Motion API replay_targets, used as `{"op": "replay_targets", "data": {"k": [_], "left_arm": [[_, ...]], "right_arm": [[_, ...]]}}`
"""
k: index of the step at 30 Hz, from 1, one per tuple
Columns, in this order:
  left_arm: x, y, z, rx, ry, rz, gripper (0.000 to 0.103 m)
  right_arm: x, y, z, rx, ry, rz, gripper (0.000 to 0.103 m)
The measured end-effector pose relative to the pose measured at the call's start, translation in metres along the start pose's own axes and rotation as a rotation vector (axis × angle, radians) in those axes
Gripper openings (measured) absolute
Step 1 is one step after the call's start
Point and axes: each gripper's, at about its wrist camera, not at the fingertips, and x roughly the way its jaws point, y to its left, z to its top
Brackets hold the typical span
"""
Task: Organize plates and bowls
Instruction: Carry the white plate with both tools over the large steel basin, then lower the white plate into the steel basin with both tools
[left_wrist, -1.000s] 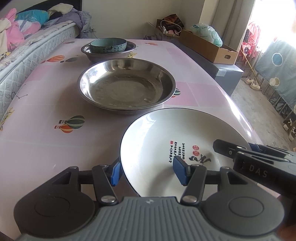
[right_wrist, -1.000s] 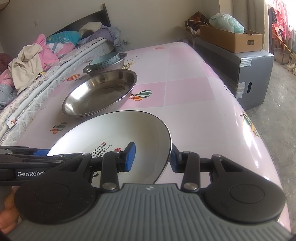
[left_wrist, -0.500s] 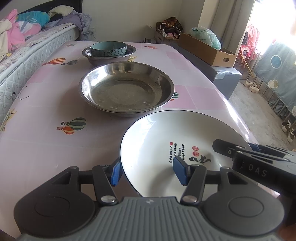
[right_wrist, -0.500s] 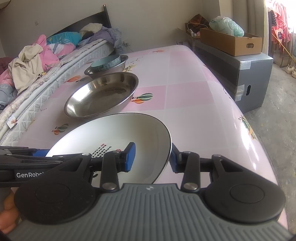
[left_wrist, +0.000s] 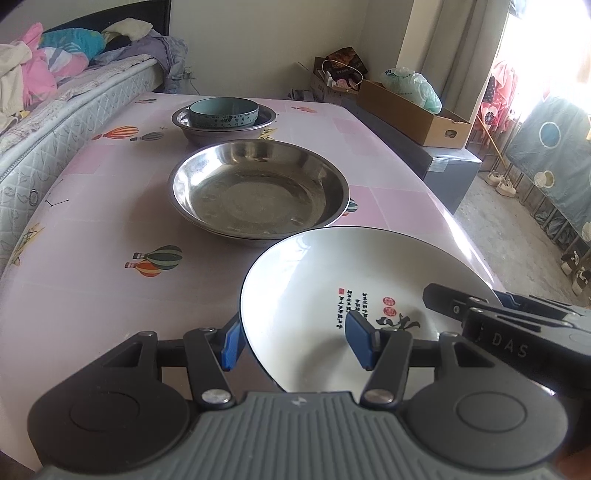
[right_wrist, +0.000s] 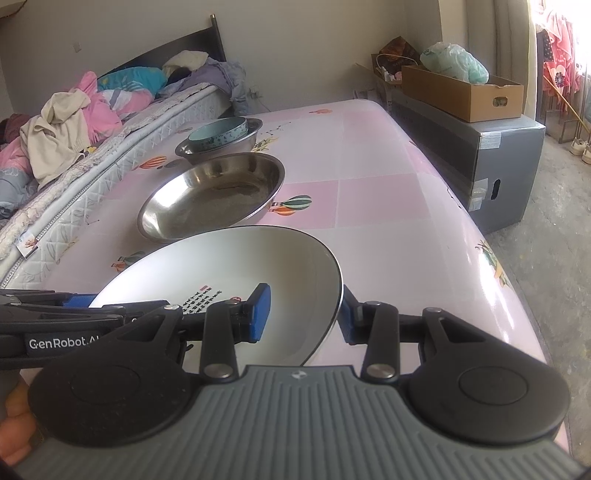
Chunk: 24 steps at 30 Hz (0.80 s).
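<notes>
— How are the fingers set on that white plate (left_wrist: 325, 291)?

— Both grippers straddle its rim. The left gripper (left_wrist: 295, 341) is about half open, one blue pad outside the near-left edge and the other inside over the printed characters. The right gripper (right_wrist: 304, 314) is narrower, one pad inside and the other tight against the outside of the right edge. Whether the left pads actually press on the plate I cannot tell; the right pair look clamped on the rim.

— Where is the plate itself?

— At the near end of the table (left_wrist: 92, 206), towards its right side, tilted with the far rim up. Just beyond it sits the wide steel dish (left_wrist: 258, 192), close to the plate's far rim, though I can't tell if they touch. Further back a steel bowl (left_wrist: 192, 127) carries a teal bowl (left_wrist: 223, 112) nested inside.

— Room to move?

— Plenty of bare pink cloth to the left, up to the mattress (left_wrist: 59, 122) along that side. On the right the table edge curves off near the plate, with a grey cabinet (right_wrist: 491, 155) and cardboard box (right_wrist: 461, 96) beyond the gap.

— Anything different from a second ago?

— Hardly — both sets of fingers keep the same spread and the same places on the rim. The dishes behind look slightly lower in both views; nothing on the table has shifted.
</notes>
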Motion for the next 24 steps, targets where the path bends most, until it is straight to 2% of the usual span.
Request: {"op": "replay_targets", "data": {"k": [13, 24], "left_arm": [[-0.006, 0.015, 0.015, -0.034, -0.047, 0.016, 0.058], [0.002, 0.033, 0.037, -0.047, -0.071, 0.021, 0.058]], "right_arm": [[0.004, 0.013, 0.018, -0.021, -0.014, 0.025, 0.038], [0.029, 0.027, 0.042, 0.001, -0.001, 0.049, 0.038]]}}
